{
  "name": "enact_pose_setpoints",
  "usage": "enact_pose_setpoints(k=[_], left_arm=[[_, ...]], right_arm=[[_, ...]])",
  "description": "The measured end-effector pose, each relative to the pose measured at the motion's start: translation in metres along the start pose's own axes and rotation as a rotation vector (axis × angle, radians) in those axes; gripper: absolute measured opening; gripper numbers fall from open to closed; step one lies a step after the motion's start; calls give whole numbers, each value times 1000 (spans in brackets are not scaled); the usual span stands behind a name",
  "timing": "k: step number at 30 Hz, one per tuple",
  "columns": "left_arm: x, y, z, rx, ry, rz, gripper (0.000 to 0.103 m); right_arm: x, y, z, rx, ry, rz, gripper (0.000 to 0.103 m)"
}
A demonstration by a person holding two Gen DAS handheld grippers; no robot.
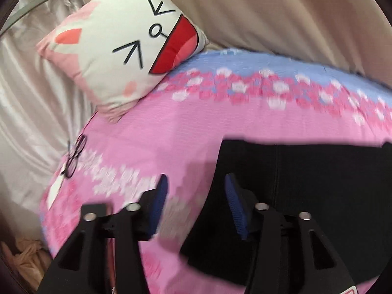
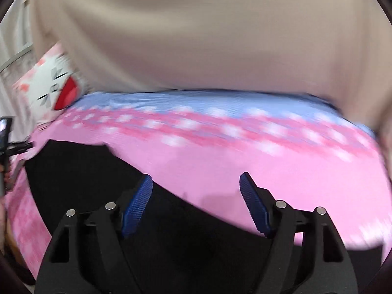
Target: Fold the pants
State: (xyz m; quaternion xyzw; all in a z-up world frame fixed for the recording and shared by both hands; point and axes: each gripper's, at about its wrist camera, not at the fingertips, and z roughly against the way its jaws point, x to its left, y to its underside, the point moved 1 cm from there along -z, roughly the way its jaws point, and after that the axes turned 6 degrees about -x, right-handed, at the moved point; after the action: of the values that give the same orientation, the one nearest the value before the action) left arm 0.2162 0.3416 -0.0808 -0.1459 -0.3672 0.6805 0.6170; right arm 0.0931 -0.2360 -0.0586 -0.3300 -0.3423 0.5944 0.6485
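Black pants [image 1: 306, 191] lie flat on a pink flowered bedspread [image 1: 171, 132]. In the left wrist view they fill the lower right. My left gripper [image 1: 196, 183] is open and empty, hovering over the pants' left edge. In the right wrist view the pants [image 2: 98, 171] lie at the lower left on the bedspread [image 2: 269, 171]. My right gripper [image 2: 196, 183] is open and empty, above the pants' right edge. Both views are blurred.
A white and pink cartoon-face pillow [image 1: 117, 49] lies at the bed's far left corner. Glasses [image 1: 76, 156] rest on the bedspread near the left edge. A beige headboard [image 2: 196, 36] rises behind the bed. A shiny curtain [image 1: 29, 98] hangs at the left.
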Motion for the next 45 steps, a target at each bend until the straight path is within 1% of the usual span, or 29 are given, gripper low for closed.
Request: enact_pose_setpoints(k=[2,3,4,5,7,9,11,12,14,15,17,20,21,22,24,25,27,29,30,31,32,33,34,35,37,39,42,44,45], left_arm=[[-4,20,-3,39,-25,-49,54],[-6,32,-8,61,-62,-77,55],[-5,41,-9,57,-82,-85,56],[-1,49,-4,18,-98,-78,60],[6,51,5,28,-172,-52,60],[10,48,27,-8,-207,4,58],[5,41,55,-66,-185,45,59],[-4,38,74,-106,-164,62,59],[-24,34,100,-155,-118,65,59],[-41,32,115,-177,-78,56,64],[-67,31,131,-199,-19,42,74],[-117,37,151,-211,50,-17,74],[-129,39,153,-210,62,-31,74],[-143,42,158,-206,77,-47,74],[-166,46,164,-194,112,-72,74],[-177,48,168,-188,126,-90,74],[-199,50,174,-192,135,-119,74],[-217,51,179,-197,157,-144,74],[-227,52,179,-195,172,-153,74],[-235,52,178,-189,185,-161,74],[-242,53,176,-180,197,-170,74],[-250,55,172,-165,202,-178,74],[-257,57,171,-153,208,-185,74],[-262,59,170,-145,222,-192,74],[-270,62,170,-140,246,-205,74],[-278,64,169,-135,260,-214,74],[-290,65,168,-128,283,-225,74],[-298,66,168,-123,298,-231,74],[-303,67,168,-120,310,-236,74]], right_arm=[[-51,26,33,14,115,-62,72],[-77,42,48,26,181,-97,72],[-94,54,58,35,223,-124,71],[-123,70,77,41,289,-165,71],[-175,97,110,42,381,-260,71],[-202,114,127,45,397,-319,72],[-221,122,133,57,385,-338,72],[-220,121,131,57,371,-324,72],[-220,114,123,53,345,-264,72],[-221,110,116,56,333,-232,71],[-227,102,90,84,299,-195,63],[-238,100,50,157,219,-189,33],[-237,99,41,169,220,-169,28],[-238,96,38,163,211,-157,17],[-234,78,44,132,220,-112,11],[-232,64,54,86,233,-78,11],[-236,53,63,55,232,-69,11],[-247,64,47,115,259,-65,12],[-255,77,30,180,281,-54,18],[-259,88,23,192,271,-54,22],[-260,89,35,124,259,-89,29],[-263,88,43,108,260,-124,41],[-264,88,59,62,274,-160,40],[-264,90,72,37,260,-178,41],[-263,97,89,30,243,-203,40],[-260,112,95,71,210,-236,40],[-251,125,89,117,201,-216,41],[-243,128,85,123,228,-177,40],[-241,125,85,126,242,-162,25]])
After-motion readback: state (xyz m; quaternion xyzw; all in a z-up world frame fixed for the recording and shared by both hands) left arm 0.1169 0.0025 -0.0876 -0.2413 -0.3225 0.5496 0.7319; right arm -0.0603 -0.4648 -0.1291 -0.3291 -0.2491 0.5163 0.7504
